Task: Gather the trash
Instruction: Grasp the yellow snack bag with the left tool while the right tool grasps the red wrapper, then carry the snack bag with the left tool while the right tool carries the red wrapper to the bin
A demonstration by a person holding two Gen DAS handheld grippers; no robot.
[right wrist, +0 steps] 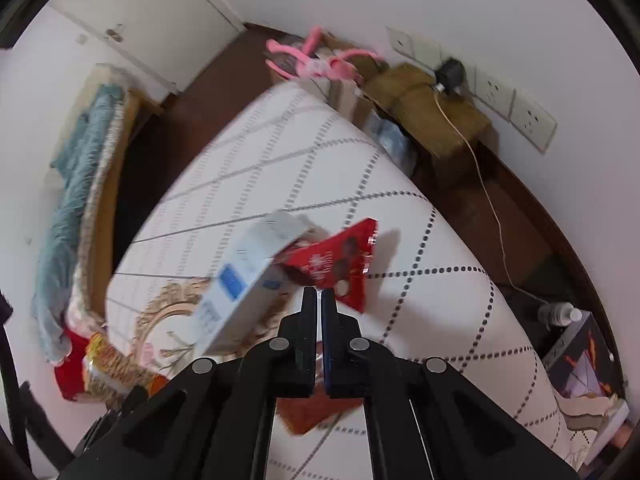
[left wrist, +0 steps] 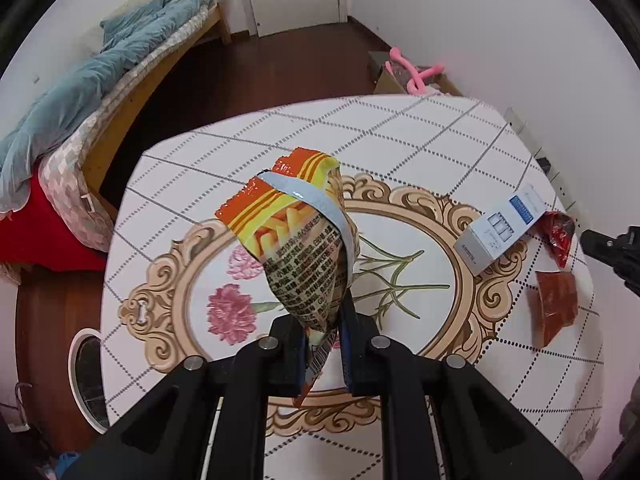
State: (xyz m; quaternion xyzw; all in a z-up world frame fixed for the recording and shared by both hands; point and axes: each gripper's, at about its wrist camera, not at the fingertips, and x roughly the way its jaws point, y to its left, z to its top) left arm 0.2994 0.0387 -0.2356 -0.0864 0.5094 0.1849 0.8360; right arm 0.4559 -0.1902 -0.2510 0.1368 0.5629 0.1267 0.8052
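One tool (left wrist: pixel 325 344) pinching snack bag (left wrist: pixel 298 228), white box (left wrist: pixel 500 232) nearby

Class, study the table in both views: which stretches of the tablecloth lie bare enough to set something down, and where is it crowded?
Bare: the checked cloth beyond the ornate frame print, toward the table's far edge, and its left side. Crowded: the right edge, where the white box, red wrapper and orange-red packet sit close together.

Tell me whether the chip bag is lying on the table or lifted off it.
Lifted: the left hand-held gripper pinches the chip bag above the table.
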